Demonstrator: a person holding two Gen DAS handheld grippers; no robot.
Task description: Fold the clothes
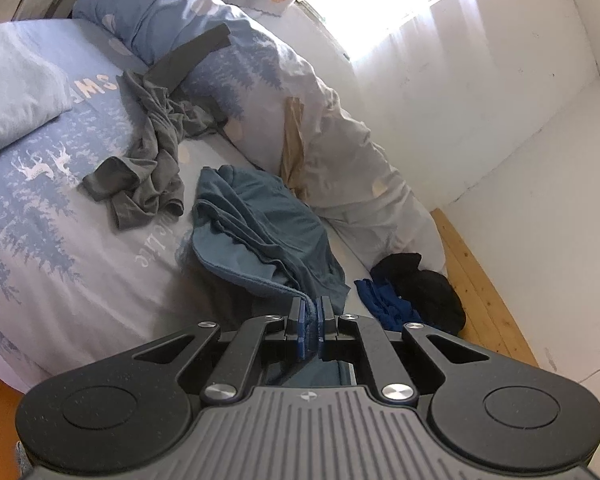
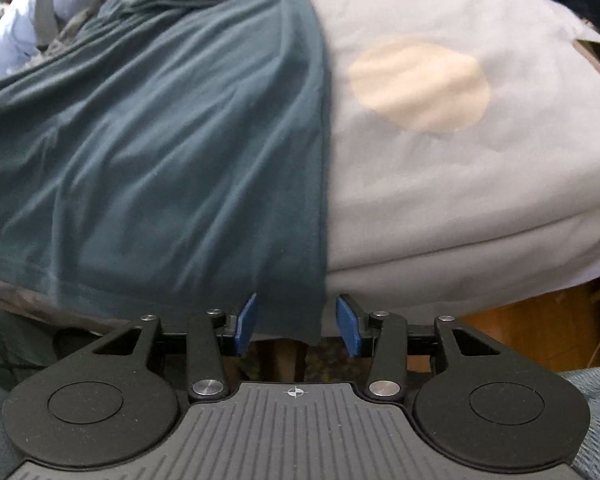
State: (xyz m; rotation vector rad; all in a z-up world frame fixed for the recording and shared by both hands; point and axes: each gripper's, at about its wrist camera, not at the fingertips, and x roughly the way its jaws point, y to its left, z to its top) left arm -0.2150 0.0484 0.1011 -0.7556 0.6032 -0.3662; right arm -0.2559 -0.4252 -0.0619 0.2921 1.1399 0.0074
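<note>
A teal shirt (image 1: 260,228) lies rumpled on the bed. My left gripper (image 1: 311,312) is shut on its near edge, the fabric pinched between the blue pads. In the right wrist view the same teal shirt (image 2: 160,128) hangs over the bed's edge. My right gripper (image 2: 296,316) is open, with a corner of the shirt hanging between its blue pads (image 2: 246,320), not pinched.
A grey garment (image 1: 148,152) lies crumpled further up the bed. A blue garment (image 1: 384,300) and a black one (image 1: 424,288) lie near the bed's corner. A rolled duvet (image 1: 332,132) runs along the wall side. The sheet (image 2: 440,152) is pale with a beige dot. Wooden floor (image 1: 480,292) lies beyond.
</note>
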